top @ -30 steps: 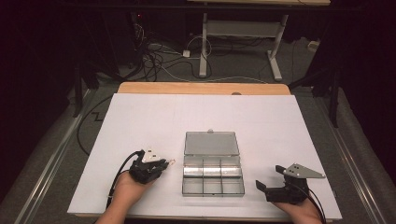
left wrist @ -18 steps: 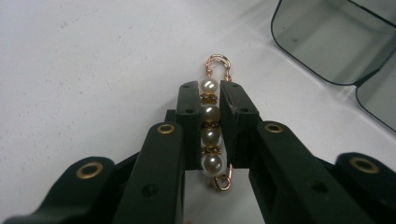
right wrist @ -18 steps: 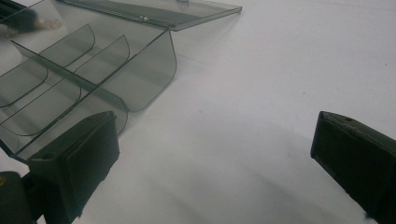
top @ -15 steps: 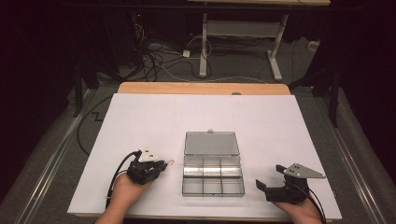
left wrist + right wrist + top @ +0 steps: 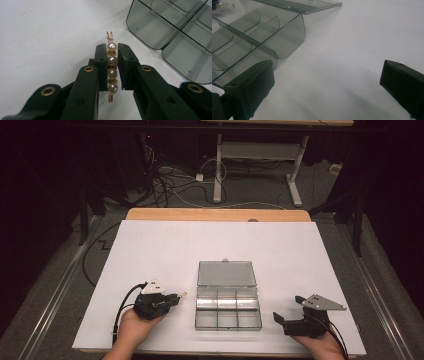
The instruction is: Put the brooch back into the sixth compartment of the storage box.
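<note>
Left gripper point(image 5: 112, 48): its two black jaws are close together and squeeze a pearl pin point(image 5: 112, 67) between them.
Pearl pin: it lies along the gap between the jaws. Four white pearls sit in a row with small gold rings between them. A little gold wire loop sticks out past the tips, and another loop shows at the back end.
Box point(image 5: 228, 307): a clear grey plastic box with six small rooms. Its lid point(image 5: 226, 273) lies open and flat behind it. From the left gripper, the box is just ahead and to the right, near but not touching.
Right gripper point(image 5: 295, 320): its jaws stand wide apart with nothing between them. It rests low by the table point(image 5: 150, 245), with the box off to its left.
How the pin will handle: it looks very light and stiff. The round pearls are probably smooth and could slip. The thin wire loops could bend, so a soft squeeze is best.
Where to hold: across the sides of the pearls, as now, not on the wire ends.
Likely next: carry the pin over one of the rooms and let go.
</note>
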A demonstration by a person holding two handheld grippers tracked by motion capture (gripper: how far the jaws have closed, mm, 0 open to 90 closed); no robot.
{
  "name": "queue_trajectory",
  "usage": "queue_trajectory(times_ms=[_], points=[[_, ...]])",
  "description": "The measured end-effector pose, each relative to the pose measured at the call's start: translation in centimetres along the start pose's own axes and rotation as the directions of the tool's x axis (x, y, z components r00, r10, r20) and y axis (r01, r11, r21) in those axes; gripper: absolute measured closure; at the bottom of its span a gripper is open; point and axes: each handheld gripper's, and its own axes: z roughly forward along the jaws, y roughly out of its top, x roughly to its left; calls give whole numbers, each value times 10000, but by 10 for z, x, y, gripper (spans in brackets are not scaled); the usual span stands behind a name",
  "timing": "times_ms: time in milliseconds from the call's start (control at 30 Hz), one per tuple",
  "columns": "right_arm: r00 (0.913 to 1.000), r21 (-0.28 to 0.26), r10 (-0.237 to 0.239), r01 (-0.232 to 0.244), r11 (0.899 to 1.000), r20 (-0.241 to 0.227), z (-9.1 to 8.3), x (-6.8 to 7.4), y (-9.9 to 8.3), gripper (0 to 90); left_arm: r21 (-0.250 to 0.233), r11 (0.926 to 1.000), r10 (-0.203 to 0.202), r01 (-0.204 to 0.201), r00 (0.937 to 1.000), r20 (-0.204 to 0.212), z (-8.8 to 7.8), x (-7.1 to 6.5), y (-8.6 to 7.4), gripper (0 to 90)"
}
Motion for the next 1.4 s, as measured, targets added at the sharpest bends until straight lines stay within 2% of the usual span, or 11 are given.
queue_trajectory(times_ms=[233, 833, 1400], points=[[10000, 35, -39, 39, 10000, -47, 1, 1, 0, 0, -173, 9998, -96, 99, 9999, 142, -4, -1, 0, 764], [9999, 7, -130, 130, 9999, -81, 0, 1, 0, 0, -225, 9997, -115, 120, 9997, 230, -6, -2, 1, 764], [9999, 2, -90, 90, 10000, -78, 0, 2, 0, 0, -377, 9993, 95, -77, 9988, 483, -9, -12, 6, 764]])
